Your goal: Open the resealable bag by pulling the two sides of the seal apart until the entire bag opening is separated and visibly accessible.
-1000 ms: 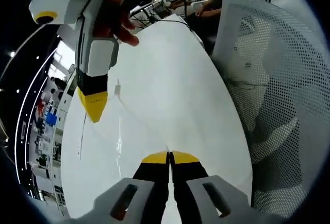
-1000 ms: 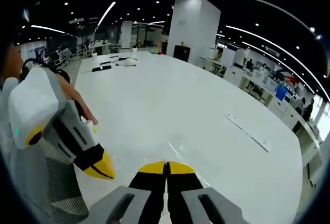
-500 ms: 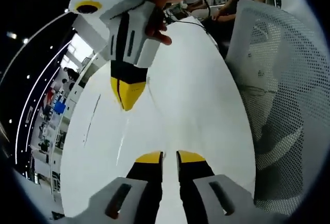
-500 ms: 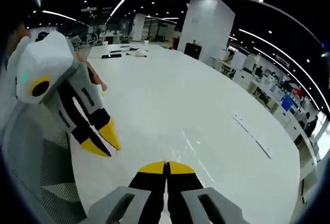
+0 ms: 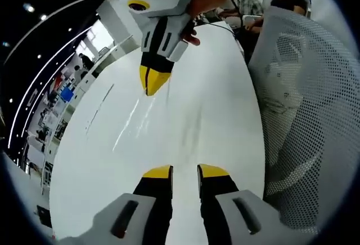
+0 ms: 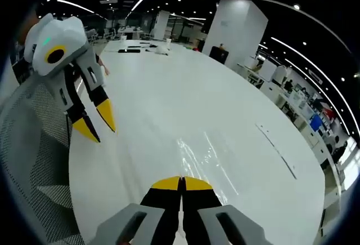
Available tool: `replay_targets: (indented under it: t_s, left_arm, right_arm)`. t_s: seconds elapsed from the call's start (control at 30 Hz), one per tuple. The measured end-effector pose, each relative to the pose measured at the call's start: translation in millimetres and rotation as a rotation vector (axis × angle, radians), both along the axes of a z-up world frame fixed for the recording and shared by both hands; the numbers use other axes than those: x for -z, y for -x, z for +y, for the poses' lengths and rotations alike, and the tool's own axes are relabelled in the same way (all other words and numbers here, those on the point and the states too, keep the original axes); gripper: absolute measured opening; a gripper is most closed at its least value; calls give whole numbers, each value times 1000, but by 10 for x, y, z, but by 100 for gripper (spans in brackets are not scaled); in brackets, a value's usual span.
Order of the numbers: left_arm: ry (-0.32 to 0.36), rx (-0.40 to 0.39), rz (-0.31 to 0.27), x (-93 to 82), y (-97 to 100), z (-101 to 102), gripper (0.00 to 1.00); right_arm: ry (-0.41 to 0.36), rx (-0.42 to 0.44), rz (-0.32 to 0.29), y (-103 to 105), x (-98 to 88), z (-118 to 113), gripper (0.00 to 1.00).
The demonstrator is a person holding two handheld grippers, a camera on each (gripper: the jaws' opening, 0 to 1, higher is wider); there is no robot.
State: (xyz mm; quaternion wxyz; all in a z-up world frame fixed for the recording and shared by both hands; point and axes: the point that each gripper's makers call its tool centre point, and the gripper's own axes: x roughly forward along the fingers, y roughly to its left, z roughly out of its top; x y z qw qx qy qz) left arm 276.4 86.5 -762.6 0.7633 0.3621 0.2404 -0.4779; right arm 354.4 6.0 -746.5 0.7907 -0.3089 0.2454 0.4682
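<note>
Bag point(image 6: 194, 152), clear film, seemingly pinched in clenched right tool point(image 6: 182, 184); left tool point(image 5: 184, 172) released. Grip opposite seal lip beside right tool, then pull apart evenly.

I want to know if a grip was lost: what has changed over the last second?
The left hand-held gripper has opened: its jaws were shut a second ago and now stand apart. The right hand-held gripper stayed shut. The clear bag is only a faint sheen on the white table, so I cannot tell whether it was released or moved.
</note>
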Motion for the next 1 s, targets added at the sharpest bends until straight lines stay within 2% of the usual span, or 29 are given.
replay_targets:
  t_s: [0.13,0.43,0.73,1.0]
  left_arm:
    - [43,-46,19,-12,16,27,14]
    - [71,-88,41,-2,97,116,14]
    - [71,-116,57,18,118,241,11]
    - [71,-132,56,6,74,318,11]
  right_arm:
    - [5,4,6,-26,47,-21,0]
    - [41,-9,-26,-85,152,-73,0]
    - [118,-38,-80,-164,249,-46,0]
    - [144,-28,-87,-165,336,-115,0]
